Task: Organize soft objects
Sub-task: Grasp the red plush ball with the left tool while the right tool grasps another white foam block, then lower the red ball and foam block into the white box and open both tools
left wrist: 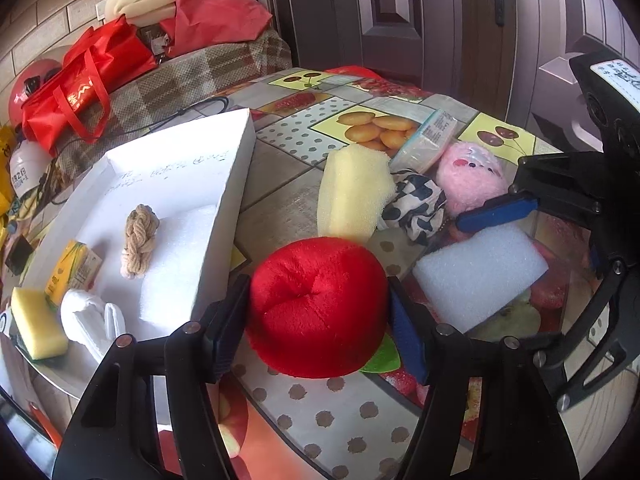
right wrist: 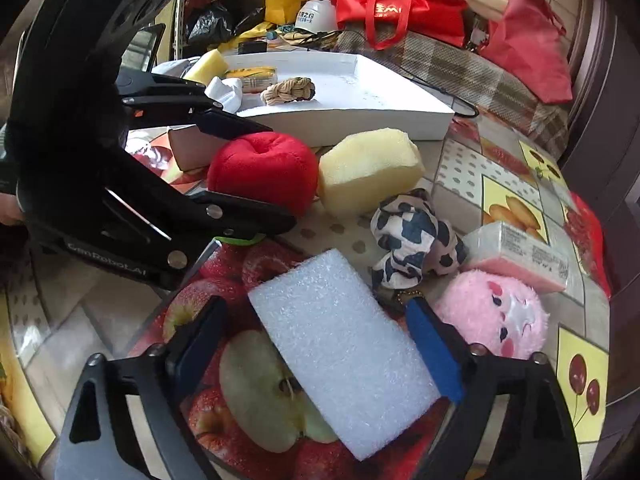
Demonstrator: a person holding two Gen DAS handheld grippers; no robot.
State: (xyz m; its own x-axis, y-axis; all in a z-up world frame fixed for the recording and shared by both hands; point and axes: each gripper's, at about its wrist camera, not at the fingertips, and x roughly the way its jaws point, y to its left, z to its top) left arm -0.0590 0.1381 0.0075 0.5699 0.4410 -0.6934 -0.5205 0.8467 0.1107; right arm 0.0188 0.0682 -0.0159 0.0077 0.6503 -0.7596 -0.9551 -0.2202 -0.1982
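Observation:
My left gripper [left wrist: 318, 316] is shut on the red plush apple [left wrist: 316, 304], its pads pressed against both sides; it also shows in the right wrist view [right wrist: 262, 172]. My right gripper [right wrist: 316, 348] is open around the white foam block [right wrist: 340, 352], the right pad near its edge; the block rests on the table [left wrist: 480, 272]. A yellow sponge [left wrist: 354, 194], a cow-print cloth [left wrist: 416, 204] and a pink plush toy [left wrist: 470, 178] lie beyond. The white tray [left wrist: 236, 184] at left holds a rope knot [left wrist: 140, 240], white foam and white socks [left wrist: 96, 320].
A tissue pack [left wrist: 426, 140] lies behind the pink toy. A yellow sponge [left wrist: 36, 324] and juice carton [left wrist: 72, 272] sit at the tray's near end. Red bags [left wrist: 80, 84] rest on a plaid couch behind. A dark door stands beyond the table.

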